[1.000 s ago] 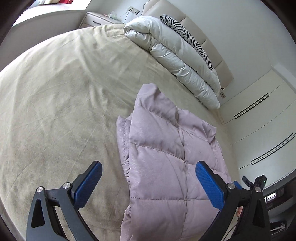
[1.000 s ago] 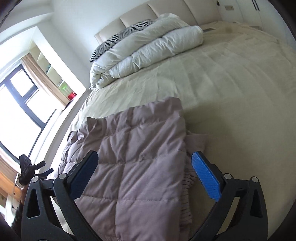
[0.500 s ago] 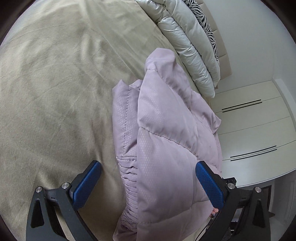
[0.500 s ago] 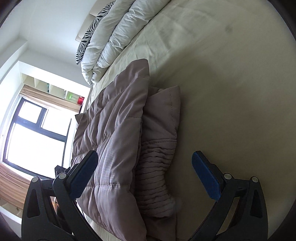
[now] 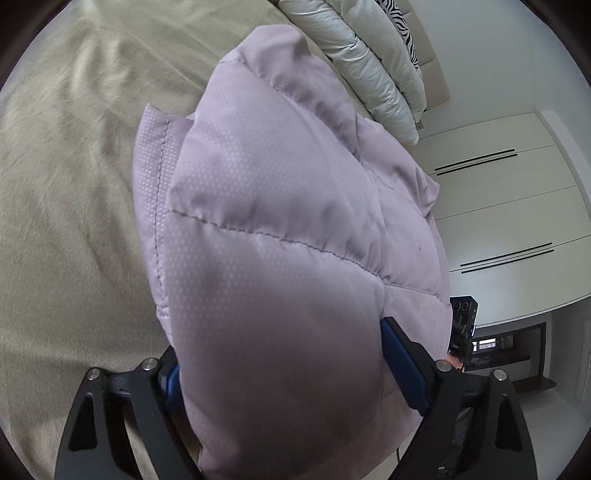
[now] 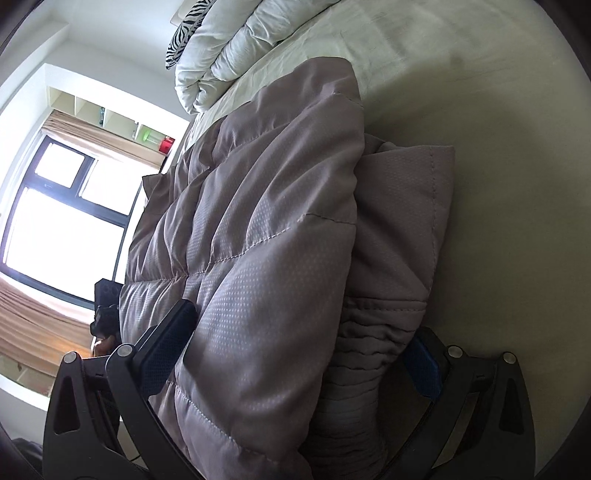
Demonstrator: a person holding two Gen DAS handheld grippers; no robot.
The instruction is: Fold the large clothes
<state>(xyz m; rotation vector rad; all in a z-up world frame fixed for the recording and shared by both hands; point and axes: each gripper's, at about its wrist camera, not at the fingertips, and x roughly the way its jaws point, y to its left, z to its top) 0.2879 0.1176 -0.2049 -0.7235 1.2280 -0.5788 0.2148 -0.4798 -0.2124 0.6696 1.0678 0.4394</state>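
A folded lilac quilted puffer jacket [image 5: 280, 229] lies on the beige bed [image 5: 66, 177]; it also shows in the right wrist view [image 6: 280, 229]. My left gripper [image 5: 291, 373] straddles the jacket's near end, its blue pads pressed against the padding on both sides. My right gripper [image 6: 295, 354] does the same at the other end, with the ribbed cuff [image 6: 362, 354] bunched between its fingers. Each gripper's jaws stand wide apart around the thick bundle.
A rolled white duvet [image 5: 369, 62] and a zebra pillow [image 5: 402, 26] lie at the head of the bed. White wardrobe doors [image 5: 509, 206] stand beyond the bed's far side. A window [image 6: 55, 221] with curtains is at the left in the right wrist view.
Both grippers have moved forward onto the jacket's ends. Their jaws have closed in from fully open until the pads press the padding.
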